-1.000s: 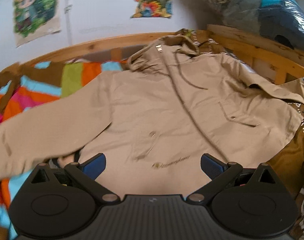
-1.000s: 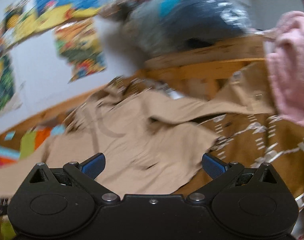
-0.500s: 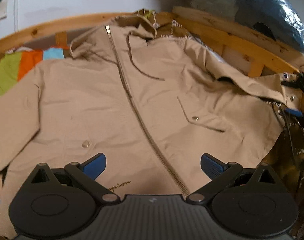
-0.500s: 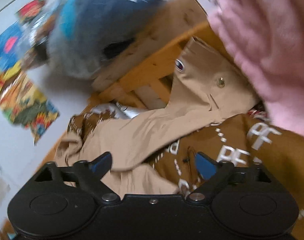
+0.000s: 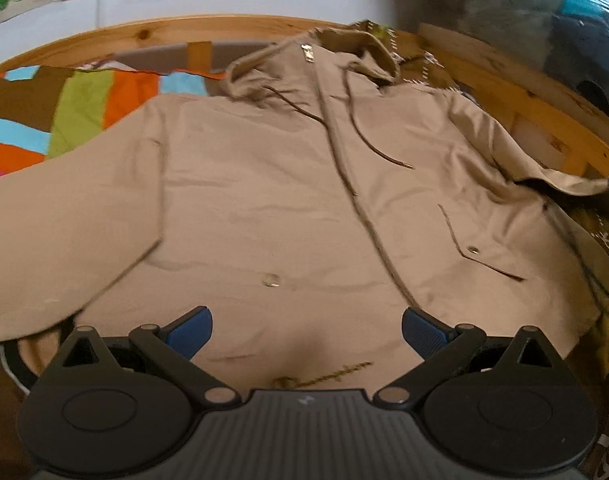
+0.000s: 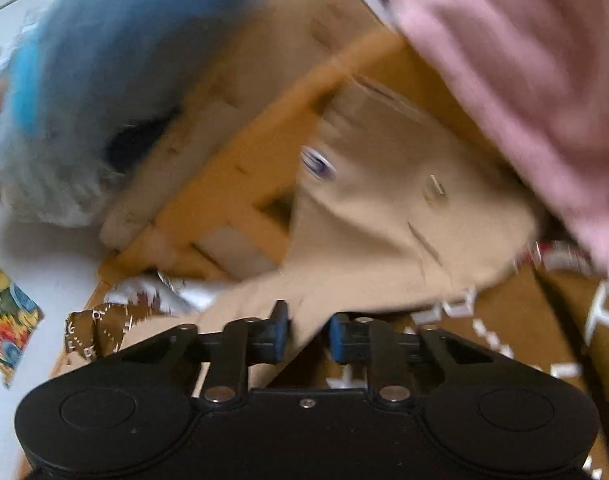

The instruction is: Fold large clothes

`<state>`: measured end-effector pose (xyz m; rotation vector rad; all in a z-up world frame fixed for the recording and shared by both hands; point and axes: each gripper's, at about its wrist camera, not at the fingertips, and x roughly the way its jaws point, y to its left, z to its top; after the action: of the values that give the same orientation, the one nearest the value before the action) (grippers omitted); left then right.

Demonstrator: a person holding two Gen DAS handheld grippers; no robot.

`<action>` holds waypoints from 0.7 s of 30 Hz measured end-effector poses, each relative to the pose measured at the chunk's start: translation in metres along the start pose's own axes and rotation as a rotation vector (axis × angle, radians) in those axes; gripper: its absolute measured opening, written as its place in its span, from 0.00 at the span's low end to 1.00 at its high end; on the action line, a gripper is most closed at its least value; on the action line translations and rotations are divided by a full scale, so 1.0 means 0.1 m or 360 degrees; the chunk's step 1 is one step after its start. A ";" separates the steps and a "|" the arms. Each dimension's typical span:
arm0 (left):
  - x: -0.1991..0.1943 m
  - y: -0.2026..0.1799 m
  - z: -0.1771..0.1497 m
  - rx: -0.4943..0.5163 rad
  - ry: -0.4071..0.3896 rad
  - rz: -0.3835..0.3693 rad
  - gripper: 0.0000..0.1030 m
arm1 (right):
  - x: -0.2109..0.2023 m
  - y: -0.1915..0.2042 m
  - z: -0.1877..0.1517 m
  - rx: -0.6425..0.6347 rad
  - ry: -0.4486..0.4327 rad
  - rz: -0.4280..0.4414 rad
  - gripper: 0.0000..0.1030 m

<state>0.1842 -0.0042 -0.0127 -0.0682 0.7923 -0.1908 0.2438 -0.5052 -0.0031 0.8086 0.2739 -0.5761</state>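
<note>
Beige hooded jacket point(image 5: 272, 200) lies front-up, zipped, spread across a brown printed blanket point(image 6: 504, 344), with a striped multicolour cover point(image 5: 76, 108) under its left sleeve. Wooden bed frame point(image 5: 144, 36) runs behind the hood. Pink fuzzy garment point(image 6: 524, 60) fills the right wrist view's upper corner, blurred. Left gripper point(image 5: 306, 330) hovers over the jacket's lower front, jaws wide apart, nothing between them. Right gripper point(image 6: 306, 334) sits at the jacket's right sleeve point(image 6: 384, 240); jaws closing, a narrow gap left, sleeve fabric lying between the blue pads point(image 6: 280, 330).
</note>
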 end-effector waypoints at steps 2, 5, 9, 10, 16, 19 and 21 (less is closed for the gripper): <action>-0.02 0.10 0.01 -0.0010 -0.0003 0.0026 0.99 | -0.08 0.23 -0.05 -0.0209 -0.0157 0.0014 0.13; -0.05 0.23 0.04 -0.0027 -0.0017 0.0075 0.99 | -0.15 0.69 -0.16 -0.0521 -0.0381 0.0095 0.08; -0.09 0.45 0.06 -0.0109 -0.0056 0.0159 0.99 | -0.28 1.47 -0.53 -0.1082 -0.0627 0.0406 0.06; -0.11 0.52 0.07 -0.0144 -0.0071 0.0180 0.99 | -0.35 1.70 -0.74 -0.1337 -0.0691 0.0554 0.06; -0.23 0.89 0.04 -0.0300 -0.0105 0.0307 0.99 | -0.82 1.96 -2.36 -0.2632 -0.0619 0.1231 0.01; -0.25 0.99 0.02 -0.0314 -0.0107 0.0348 0.99 | -0.84 1.70 -2.82 -0.2857 -0.0322 0.1334 0.05; -0.23 1.01 0.02 -0.0317 -0.0122 0.0336 0.99 | -0.81 1.55 -2.96 -0.2900 -0.0098 0.1334 0.09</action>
<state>0.1842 0.0996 -0.0089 -0.1783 0.7347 0.0906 0.2632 -0.1694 -0.0716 -0.8793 0.2569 0.5216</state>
